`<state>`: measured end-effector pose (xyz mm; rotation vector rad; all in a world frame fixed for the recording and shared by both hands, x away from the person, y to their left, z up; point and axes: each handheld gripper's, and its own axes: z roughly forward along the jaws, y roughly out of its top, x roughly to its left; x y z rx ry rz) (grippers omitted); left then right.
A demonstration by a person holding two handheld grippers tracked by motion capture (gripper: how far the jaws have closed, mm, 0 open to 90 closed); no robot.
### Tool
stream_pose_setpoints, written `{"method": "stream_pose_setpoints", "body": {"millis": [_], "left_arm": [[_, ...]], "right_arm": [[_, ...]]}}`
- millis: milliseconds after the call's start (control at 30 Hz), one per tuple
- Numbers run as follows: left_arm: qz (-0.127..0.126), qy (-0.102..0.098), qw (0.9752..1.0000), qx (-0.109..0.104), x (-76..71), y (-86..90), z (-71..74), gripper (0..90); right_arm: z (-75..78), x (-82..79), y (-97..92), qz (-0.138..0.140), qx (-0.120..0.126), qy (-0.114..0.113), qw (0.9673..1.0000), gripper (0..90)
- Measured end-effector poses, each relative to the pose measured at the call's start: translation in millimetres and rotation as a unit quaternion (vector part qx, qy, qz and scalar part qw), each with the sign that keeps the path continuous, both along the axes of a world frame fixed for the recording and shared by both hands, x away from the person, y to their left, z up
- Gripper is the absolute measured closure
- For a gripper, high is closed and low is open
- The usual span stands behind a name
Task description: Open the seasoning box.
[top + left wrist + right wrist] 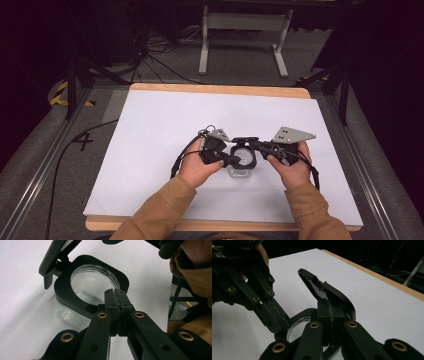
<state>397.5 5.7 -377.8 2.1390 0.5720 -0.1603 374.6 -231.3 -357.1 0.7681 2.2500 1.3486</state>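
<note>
High view: we bring both grippers to the clear jar (241, 167) mid-table. Left gripper view: left gripper (115, 293), jaws pressed together, pins the black collar (72, 293) to steady it. Right gripper view: right gripper (329, 305), jaws together, props the hinged lid (318, 287) open.

The container (243, 159) is see-through clear plastic with a plain black rim and a black flip lid (325, 293), no pattern on it anywhere. Both grippers, left gripper (115, 293) and right gripper (329, 305), are matte black with little brass-coloured rivets, and each carries a grey plate. Table (165, 120) is plain white with a light wood edge at 12 o'clock, and the sleeves (165, 207) are tan.
</note>
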Motion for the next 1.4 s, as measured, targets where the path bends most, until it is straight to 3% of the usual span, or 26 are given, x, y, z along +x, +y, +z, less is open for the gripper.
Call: {"method": "stream_pose_setpoints", "body": {"millis": [333, 500, 767, 1167, 1233, 1400], "left_arm": [[0.0, 0.006, 1.0, 0.003, 0.7, 0.2, 0.5, 89.9], [0.001, 0.009, 1.0, 0.003, 1.8, 0.9, 0.2, 89.9], [-0.001, -0.003, 1.0, 0.009, 0.4, -0.7, 1.5, 90.0], [0.013, -0.016, 0.9997, 0.013, -0.2, 2.9, 3.7, 86.0], [0.019, -0.018, 0.9997, -0.001, -1.7, 8.7, 8.4, 85.1], [0.035, -0.023, 0.9991, -0.003, -4.3, 22.3, 16.2, 81.7]], "right_arm": [[1.7, 20.2, 4.1, -0.01, -0.003, 0.001, 0.9999, 89.9], [0.6, 30.1, 2.9, -0.016, 0.02, 0.012, 0.9996, 89.9], [-1.5, 39.8, 1.9, -0.024, 0.032, 0.015, 0.9991, 90.0], [2.3, 33.7, 1.3, -0.024, 0.025, 0.012, 0.9993, 88.3], [4.0, 30.5, -0.8, -0.021, 0.03, 0.011, 0.9993, 87.9], [8.1, 23.5, -6.8, -0.018, 0.033, 0.007, 0.9993, 85.9]]}}
